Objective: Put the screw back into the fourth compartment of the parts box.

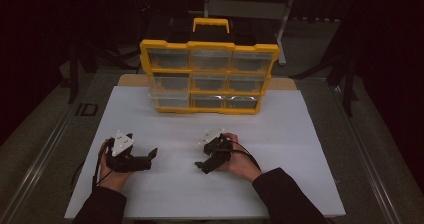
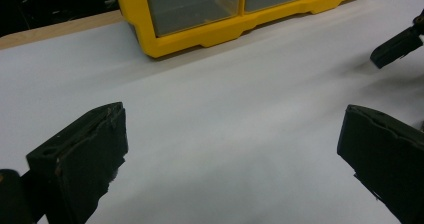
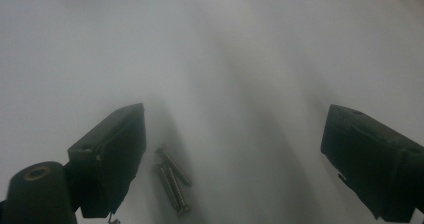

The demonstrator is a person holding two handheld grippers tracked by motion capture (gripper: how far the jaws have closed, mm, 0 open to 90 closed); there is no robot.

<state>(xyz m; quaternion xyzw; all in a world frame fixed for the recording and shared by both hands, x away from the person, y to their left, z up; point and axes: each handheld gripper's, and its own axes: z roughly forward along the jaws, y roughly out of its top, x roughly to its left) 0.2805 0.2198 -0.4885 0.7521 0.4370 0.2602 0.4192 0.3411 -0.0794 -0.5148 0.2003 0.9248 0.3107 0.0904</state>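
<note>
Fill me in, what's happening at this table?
A person holds a claw in each hand over a white board. The right claw is open, tilted down over a few small metal screws lying by one jaw. The left claw is open and empty, facing the yellow drawer organizer. Nothing is gripped.

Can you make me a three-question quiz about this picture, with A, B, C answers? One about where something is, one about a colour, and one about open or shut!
1. Where do the small grey metal screws lie?
A. on the white table sheet, beside a jaw of the right gripper
B. inside a drawer
C. on the floor

2. What colour is the frame of the plastic drawer organiser?
A. red
B. yellow
C. green

3. How is the left gripper?
A. shut on a screw
B. shut, empty
C. open, empty

Answers: 1 A, the right gripper view shows them on the sheet; 2 B, its frame is yellow; 3 C, its jaws stand wide apart.
</note>
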